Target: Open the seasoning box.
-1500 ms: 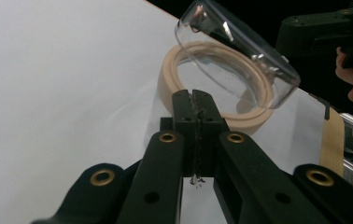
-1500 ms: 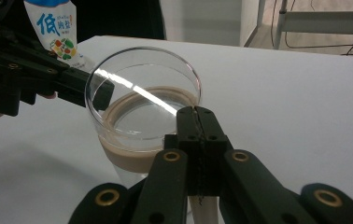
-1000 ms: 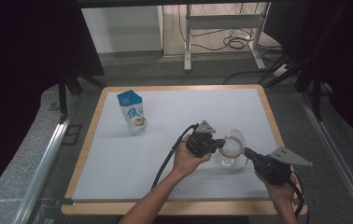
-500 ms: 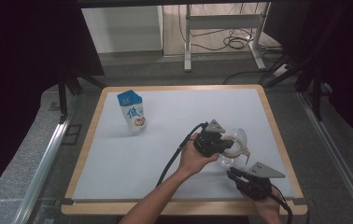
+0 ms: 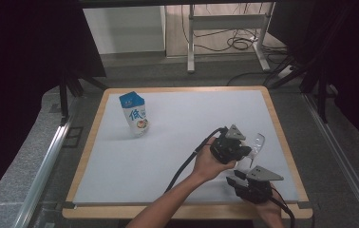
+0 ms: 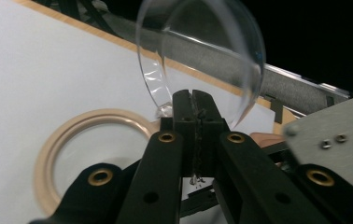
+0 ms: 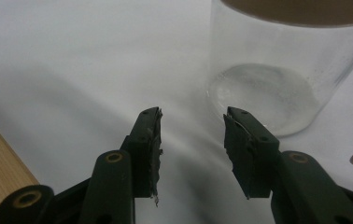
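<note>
Right gripper (image 7: 191,116) back from jar (image 7: 277,65)

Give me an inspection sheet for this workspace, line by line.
Surface: white board with a wooden rim, on a grey table.
Job's things: clear glass lid held tilted, off the table; clear jar standing on the board; tan ring lying flat.
Clutter: blue and white pouch standing at far left.
Grippers: left gripper shut on the lid's edge; right gripper open, short of the jar.
Cables: black cable trailing from the left gripper; more on the floor beyond.
Surroundings: metal frame legs, dark curtains.
</note>
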The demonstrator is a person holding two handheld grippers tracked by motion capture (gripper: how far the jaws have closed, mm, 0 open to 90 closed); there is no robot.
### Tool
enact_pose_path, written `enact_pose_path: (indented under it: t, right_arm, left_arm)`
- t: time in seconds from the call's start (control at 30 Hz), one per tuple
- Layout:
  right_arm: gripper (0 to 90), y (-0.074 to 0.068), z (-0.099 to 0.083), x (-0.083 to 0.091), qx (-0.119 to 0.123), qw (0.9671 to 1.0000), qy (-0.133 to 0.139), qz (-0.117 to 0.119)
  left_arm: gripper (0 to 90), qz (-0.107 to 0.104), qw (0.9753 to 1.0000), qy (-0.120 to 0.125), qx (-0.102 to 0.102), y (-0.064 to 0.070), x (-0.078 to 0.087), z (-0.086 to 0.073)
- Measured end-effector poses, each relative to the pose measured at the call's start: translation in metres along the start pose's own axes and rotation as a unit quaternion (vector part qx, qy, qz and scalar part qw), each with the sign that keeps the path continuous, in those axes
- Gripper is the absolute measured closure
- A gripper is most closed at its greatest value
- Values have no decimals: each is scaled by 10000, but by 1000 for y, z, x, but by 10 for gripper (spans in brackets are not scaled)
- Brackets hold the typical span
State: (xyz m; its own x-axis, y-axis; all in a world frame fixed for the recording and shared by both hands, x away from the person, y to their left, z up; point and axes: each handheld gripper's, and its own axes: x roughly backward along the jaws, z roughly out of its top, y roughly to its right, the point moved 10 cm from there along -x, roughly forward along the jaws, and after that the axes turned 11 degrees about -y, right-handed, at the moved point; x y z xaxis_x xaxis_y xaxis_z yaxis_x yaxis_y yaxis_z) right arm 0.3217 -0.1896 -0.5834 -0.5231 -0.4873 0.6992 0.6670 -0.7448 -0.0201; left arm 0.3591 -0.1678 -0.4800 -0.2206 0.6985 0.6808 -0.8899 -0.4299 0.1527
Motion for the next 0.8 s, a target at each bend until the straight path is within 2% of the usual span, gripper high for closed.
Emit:
enact_pose_path:
  t: [0.13, 0.27, 0.37, 0.43, 0.53, 0.6, 0.73, 0.8]
  right_arm:
    - [558, 1, -1, -1, 37, 10000, -7, -45]
    - [535, -1, -1, -1, -4, 10000, -20, 2]
    - [501, -2, 1, -2, 5, 10000, 11, -4]
    - [475, -5, 2, -3, 11, 10000, 21, 17]
    - [440, -9, 4, -5, 101, 9999, 16, 17]
    - [418, -14, 4, -7, 145, 9999, 18, 41]
    - [364, -23, 6, -12, 180, 9998, 7, 105]
    - [340, -27, 8, -13, 203, 9997, 20, 111]
  left_arm:
    - [895, 22, 10000, -9, -37, 1, 1, -2]
    - [881, 43, 9998, 144, 112, -12, 15, -10]
    - [831, 68, 9995, 246, 210, -22, 30, -21]
    - [764, 45, 9990, 306, 317, -27, 39, -30]
    - [589, 115, 9987, 313, 377, -36, 51, -47]
    - [510, 165, 9986, 304, 392, -39, 56, -59]
    - [403, 368, 9979, 309, 434, -48, 68, -85]
    - [350, 456, 9968, 379, 530, -54, 75, -98]
